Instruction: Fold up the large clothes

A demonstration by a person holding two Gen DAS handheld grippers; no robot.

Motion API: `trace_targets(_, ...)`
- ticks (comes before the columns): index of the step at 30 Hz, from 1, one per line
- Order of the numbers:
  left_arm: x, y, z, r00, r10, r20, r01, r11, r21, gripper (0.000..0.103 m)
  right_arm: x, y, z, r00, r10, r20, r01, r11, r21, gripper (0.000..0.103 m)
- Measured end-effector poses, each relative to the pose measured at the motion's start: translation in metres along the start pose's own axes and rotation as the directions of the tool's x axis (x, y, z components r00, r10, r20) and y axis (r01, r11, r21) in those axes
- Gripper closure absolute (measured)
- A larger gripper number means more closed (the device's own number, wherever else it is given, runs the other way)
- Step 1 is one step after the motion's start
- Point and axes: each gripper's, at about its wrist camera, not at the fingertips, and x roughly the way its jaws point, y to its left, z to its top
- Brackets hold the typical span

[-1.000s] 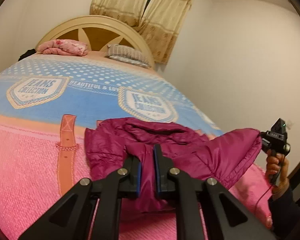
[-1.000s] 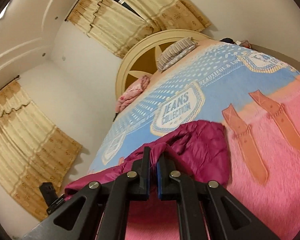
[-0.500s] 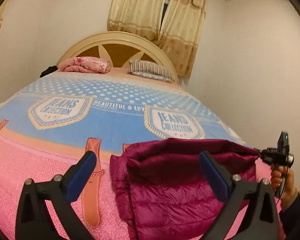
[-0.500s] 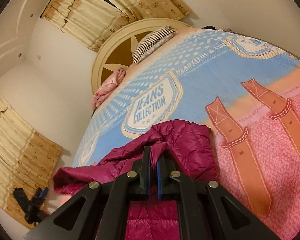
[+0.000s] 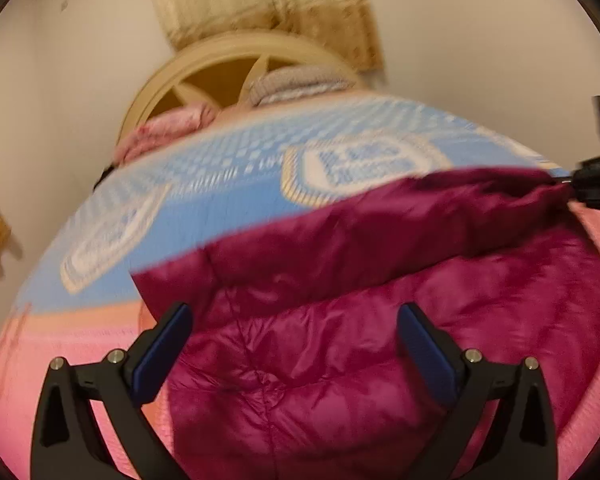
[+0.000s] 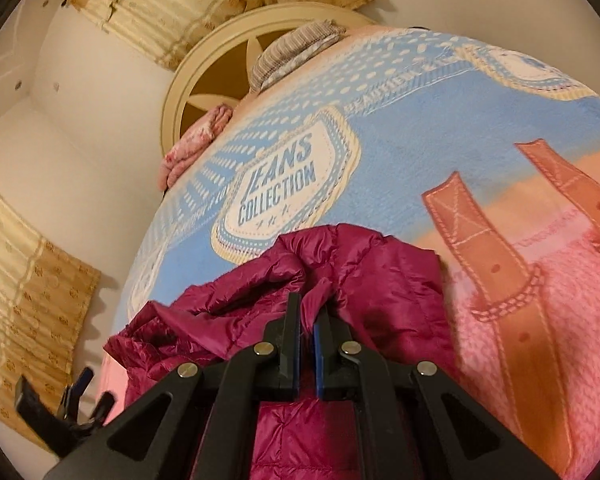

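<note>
Bedspread (image 6: 400, 132) under jacket (image 6: 380, 280); right gripper (image 6: 307, 320) pinching, tilted downward.

The left gripper (image 5: 294, 336) is made of matte black plastic. Its two fingers are long, with triangular openings in the arms, and each carries a dark blue pad (image 5: 162, 350) on the inner face. Round silver screws (image 5: 115, 356) sit at the joints. The right gripper (image 6: 307, 326) has the same black frame, blue pad edges and silver screws (image 6: 264, 347).
</note>
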Motion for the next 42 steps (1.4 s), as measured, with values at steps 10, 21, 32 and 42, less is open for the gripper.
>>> trace_targets(10, 0.041, 0.013, -0.018, 0.995, 0.028, -0.099, -0.039, 0.994, -0.103, 0.000, -0.029, 0.047, -0.018, 0.974, -0.087, 0.210, 0.126, 0.975, -0.181, 0.019)
trace_targets(21, 0.035, 0.021, -0.003, 0.995, 0.027, -0.101, -0.043, 0.986, -0.164, 0.000, 0.042, 0.125, -0.079, 0.996, -0.082, 0.019, 0.082, 0.896, -0.436, 0.020)
trace_targets(32, 0.047, 0.087, -0.013, 0.990, -0.055, -0.129, 0.026, 0.976, -0.217, 0.000, -0.019, 0.032, -0.037, 0.965, -0.201, 0.171, 0.247, 0.914, -0.321, 0.020)
trace_targets(42, 0.045, 0.079, -0.011, 0.990, -0.096, -0.107, 0.072, 0.976, -0.206, 0.086, 0.006, 0.015, -0.035, 0.972, -0.221, 0.078, 0.234, 0.901, -0.366, 0.097)
